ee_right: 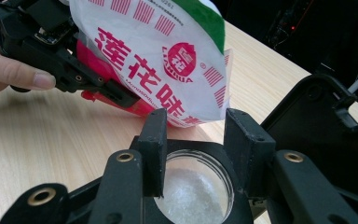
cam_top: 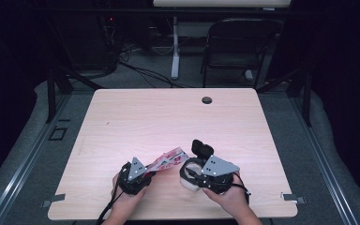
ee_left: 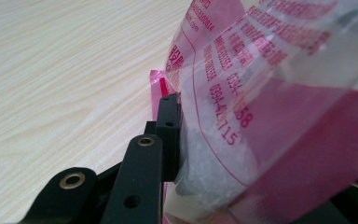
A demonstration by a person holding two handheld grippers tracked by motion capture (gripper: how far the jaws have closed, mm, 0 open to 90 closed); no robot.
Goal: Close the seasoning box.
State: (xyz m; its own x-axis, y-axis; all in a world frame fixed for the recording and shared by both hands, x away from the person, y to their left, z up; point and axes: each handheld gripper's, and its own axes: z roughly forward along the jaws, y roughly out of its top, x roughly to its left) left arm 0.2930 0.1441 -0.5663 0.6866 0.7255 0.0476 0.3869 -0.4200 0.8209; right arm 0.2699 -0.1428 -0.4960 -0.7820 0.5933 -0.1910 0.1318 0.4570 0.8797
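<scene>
My left gripper (cam_top: pixel 146 172) clamps the seasoning bag (ee_right: pixel 168 60), tilted over the jar (ee_right: pixel 193 186) on the table (cam_top: pixel 168 117). My right gripper (ee_right: pixel 196 135), jaws apart, probably just frames the jar. I keep the bag's mouth centred and pour slowly.

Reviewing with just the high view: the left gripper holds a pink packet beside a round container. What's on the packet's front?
Observer: In the right gripper view, the packet has a white face with red characters, a round red logo and a green corner.
Operator: Anything in the container?
Observer: The jar is uncovered, with white crystals inside.
Operator: How is the packet gripped?
Observer: The left gripper view shows the left gripper with its jaws pinching the packet's clear-and-pink side.
</scene>
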